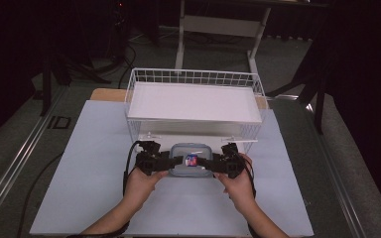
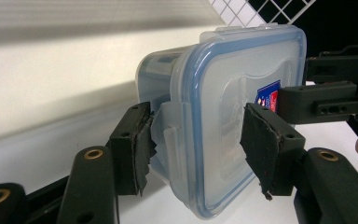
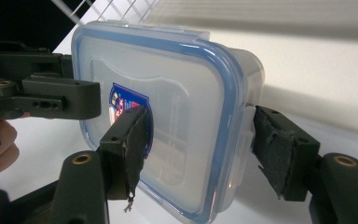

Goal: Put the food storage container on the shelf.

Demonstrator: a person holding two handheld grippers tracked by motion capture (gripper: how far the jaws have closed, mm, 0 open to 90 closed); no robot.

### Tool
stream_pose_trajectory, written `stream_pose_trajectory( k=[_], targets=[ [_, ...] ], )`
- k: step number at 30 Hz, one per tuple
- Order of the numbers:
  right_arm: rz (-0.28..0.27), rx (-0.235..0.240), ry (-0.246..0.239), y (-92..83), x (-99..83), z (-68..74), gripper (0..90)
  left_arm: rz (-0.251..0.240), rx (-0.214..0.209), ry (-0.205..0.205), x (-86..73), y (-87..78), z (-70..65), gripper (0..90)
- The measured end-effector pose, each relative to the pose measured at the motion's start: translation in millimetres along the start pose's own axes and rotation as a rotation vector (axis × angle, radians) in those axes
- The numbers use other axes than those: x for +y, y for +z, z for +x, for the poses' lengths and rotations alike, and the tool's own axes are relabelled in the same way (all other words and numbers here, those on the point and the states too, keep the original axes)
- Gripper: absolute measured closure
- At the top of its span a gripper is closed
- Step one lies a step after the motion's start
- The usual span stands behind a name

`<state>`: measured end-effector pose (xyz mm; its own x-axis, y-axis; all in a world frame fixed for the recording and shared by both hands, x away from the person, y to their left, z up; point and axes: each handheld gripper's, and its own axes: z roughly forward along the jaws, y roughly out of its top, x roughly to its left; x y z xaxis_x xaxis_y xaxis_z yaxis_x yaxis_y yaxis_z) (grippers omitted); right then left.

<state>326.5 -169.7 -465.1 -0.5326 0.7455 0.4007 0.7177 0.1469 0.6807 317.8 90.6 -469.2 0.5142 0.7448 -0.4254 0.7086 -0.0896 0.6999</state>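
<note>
Directly in front of the white wire basket (image 1: 194, 101), near its open lower tier, a lidded plastic container (image 1: 192, 166) with a blue seal is being held between two grippers above the table (image 1: 94, 163). Left gripper (image 1: 171, 163) is clamping the container's left end: in the left gripper view its fingers (image 2: 133, 147) are pressing on the side latch and on the lid face of the container (image 2: 223, 126). Right gripper (image 1: 213, 165) is gripping the opposite end, one pad lying on the lid beside the label (image 3: 121, 105) and the other against the right-hand latch of the container (image 3: 182, 107). Judging by this arrangement, the pick-up is accomplished and the container appears lifted clear of the table; placing it in the basket is what remains. Both hands are reaching in from the near side of the basket, forearms converging, grippers pointing inward toward each other at roughly level attitude.
</note>
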Motion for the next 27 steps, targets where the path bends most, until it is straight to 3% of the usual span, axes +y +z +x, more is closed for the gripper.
stream_pose_trajectory(
  k=[2, 8, 19, 27],
  targets=[
    [-0.014, 0.004, 0.003, 2.6, 2.1, -5.4, 36.8, -0.006, 0.007, 0.019, 3.2, 4.1, 2.1, 45.2],
    [-0.020, -0.003, -0.002, 12.6, 8.3, -17.3, 36.7, -0.020, 0.007, 0.011, 5.9, 14.9, 10.4, 45.1],
    [-0.036, -0.030, 0.011, 28.6, 10.6, -27.3, 36.5, -0.050, -0.010, 0.012, 4.0, 32.7, 29.3, 45.1],
    [-0.057, -0.036, 0.015, 36.9, 13.7, -36.1, 35.9, -0.058, 0.004, 0.017, 7.7, 43.0, 35.1, 45.0]
  ],
)
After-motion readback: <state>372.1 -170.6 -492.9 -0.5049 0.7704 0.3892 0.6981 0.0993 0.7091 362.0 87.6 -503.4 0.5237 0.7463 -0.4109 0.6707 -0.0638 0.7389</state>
